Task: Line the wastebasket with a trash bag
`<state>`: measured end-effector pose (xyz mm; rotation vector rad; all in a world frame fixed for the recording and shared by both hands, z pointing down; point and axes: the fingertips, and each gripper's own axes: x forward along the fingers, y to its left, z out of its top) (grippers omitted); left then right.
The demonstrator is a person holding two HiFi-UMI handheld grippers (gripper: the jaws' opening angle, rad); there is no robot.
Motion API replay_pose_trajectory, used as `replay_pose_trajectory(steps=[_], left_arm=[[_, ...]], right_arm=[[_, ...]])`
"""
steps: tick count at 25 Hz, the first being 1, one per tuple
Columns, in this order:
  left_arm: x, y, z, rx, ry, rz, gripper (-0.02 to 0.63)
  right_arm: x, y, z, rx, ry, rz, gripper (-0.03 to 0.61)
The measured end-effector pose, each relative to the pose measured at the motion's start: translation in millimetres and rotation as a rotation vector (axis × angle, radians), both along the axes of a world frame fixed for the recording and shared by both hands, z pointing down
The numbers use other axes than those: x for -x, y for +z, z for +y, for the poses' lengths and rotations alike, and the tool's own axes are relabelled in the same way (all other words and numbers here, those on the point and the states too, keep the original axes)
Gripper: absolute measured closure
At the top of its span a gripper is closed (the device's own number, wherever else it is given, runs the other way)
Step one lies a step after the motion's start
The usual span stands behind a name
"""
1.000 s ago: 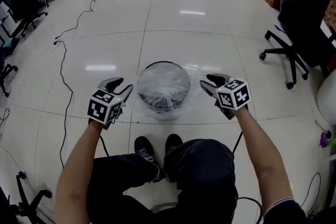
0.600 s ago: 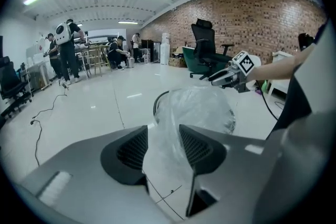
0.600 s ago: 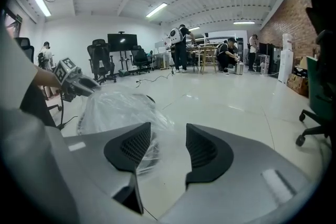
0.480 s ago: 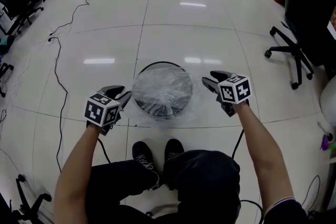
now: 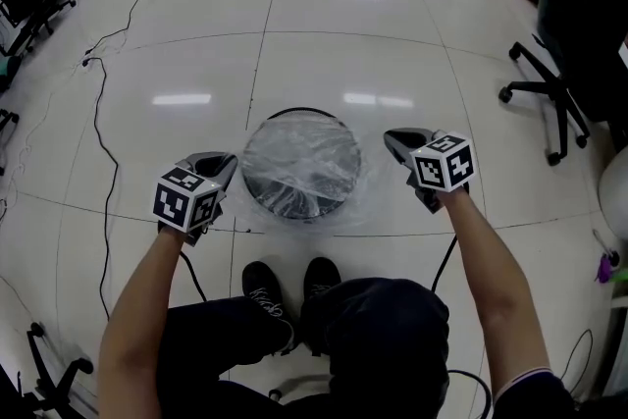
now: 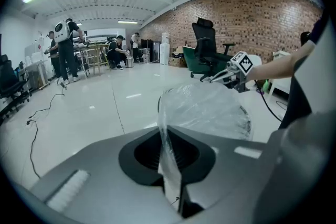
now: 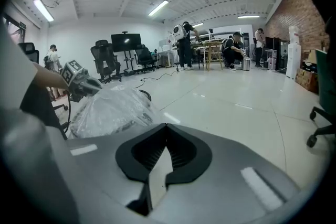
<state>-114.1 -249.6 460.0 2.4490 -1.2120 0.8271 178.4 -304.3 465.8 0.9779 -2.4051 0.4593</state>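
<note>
Trash bag (image 5: 299, 157) sits draped over wastebasket (image 5: 299, 111), between the two grippers. Left gripper (image 5: 222, 162) jaws just closed, pinching bag film right at its tips. Right gripper (image 5: 400, 140) jaws just closed too, pressed together; possibly on the edge, but no film is clearly visible. Pull both edges outward evenly and gently so the film doesn't tear.

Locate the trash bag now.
Head view, centre: trash bag draped over the wastebasket, between left gripper, which pinches its edge, and right gripper.
</note>
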Motion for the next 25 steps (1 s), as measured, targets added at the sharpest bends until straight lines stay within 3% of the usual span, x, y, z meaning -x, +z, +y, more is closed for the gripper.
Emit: replay_pose_trajectory(steps=[14, 25], left_arm=[[7.0, -3.2, -22.6, -0.032, -0.057, 0.013, 0.601], [12.2, 11.1, -53.7, -0.016, -0.109, 0.086, 0.601]], right_arm=[[1.6, -7.6, -21.1, -0.041, 0.025, 0.009, 0.577], [10.0, 13.2, -55.9, -0.047, 0.070, 0.028, 0.578]])
